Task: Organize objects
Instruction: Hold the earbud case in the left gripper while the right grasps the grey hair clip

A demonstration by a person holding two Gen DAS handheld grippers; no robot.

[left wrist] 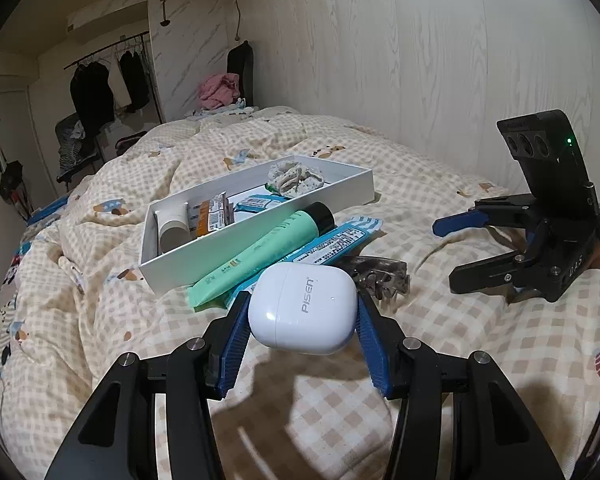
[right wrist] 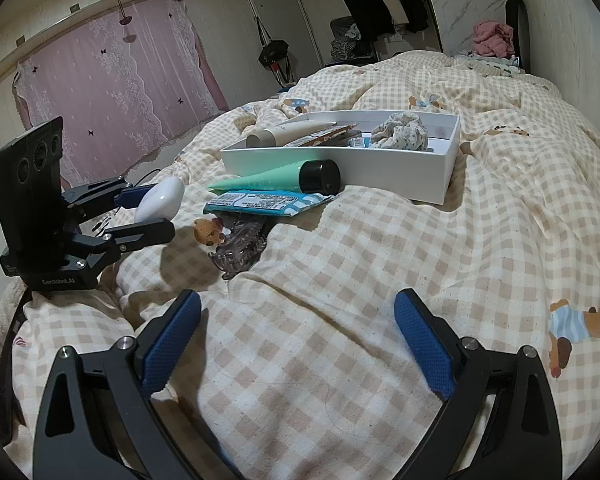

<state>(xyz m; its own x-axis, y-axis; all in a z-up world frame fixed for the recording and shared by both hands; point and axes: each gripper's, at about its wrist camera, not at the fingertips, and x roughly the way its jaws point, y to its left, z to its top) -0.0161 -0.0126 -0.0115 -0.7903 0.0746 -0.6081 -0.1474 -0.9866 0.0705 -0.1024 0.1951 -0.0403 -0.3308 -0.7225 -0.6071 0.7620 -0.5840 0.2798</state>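
While the left hand-held gripper (left wrist: 302, 320) clasps a glossy white rounded plastic earbud case (left wrist: 303, 307) between its blue pads, lifted clear of the beige checked quilt (left wrist: 320, 420) on the bed, the right hand-held gripper (right wrist: 296, 344) rests low over the quilt with its jaws spread wide and nothing between them. Ahead lies a shallow white rectangular cardboard box (left wrist: 260, 220) that holds a white tube (left wrist: 172, 226), flat packets and a floral fabric scrunchie (left wrist: 294, 178). Against the box's near wall leans a mint-green tube with a black cap (left wrist: 272, 248), on top of a blue and white flat packet (left wrist: 328, 246). A translucent grey claw hair clip (right wrist: 240, 248) lies just beside the packet.
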